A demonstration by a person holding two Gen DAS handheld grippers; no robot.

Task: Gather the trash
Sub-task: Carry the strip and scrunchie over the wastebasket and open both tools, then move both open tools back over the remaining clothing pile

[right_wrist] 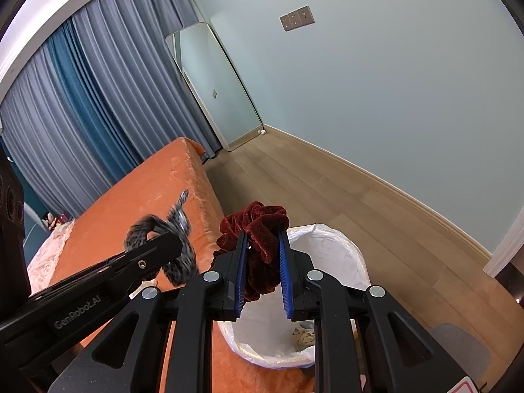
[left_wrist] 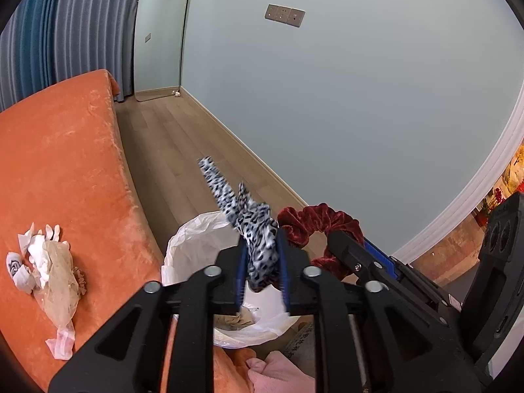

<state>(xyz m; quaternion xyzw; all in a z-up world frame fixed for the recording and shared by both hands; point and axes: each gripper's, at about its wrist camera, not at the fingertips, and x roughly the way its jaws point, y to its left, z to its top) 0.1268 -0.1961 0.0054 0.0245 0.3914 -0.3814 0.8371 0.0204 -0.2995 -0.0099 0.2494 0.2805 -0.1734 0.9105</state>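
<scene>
A: The left gripper point(left_wrist: 263, 270) has a leopard-print scrunchie point(left_wrist: 253, 229) between its blue pads; whether the pads press on it or it merely hangs there I cannot tell. The right gripper point(right_wrist: 262, 273) pinches a dark red velvet scrunchie point(right_wrist: 258, 229).

B: Where are they?

A: Both hang over the white-lined trash bin point(right_wrist: 340, 255), which stands on the floor against the edge of the orange bed point(left_wrist: 65, 163).

B: How will they handle?

A: Light, soft, floppy. I'd judge the bunched fabric the best place to pinch; velvet may cling to the pads on release.

B: Looks?

A: One grey-white with black spots and a loose tail, one crumpled wine-red ring. More trash, tissues and wrappers point(left_wrist: 49, 262), lies near the bed's edge.
</scene>
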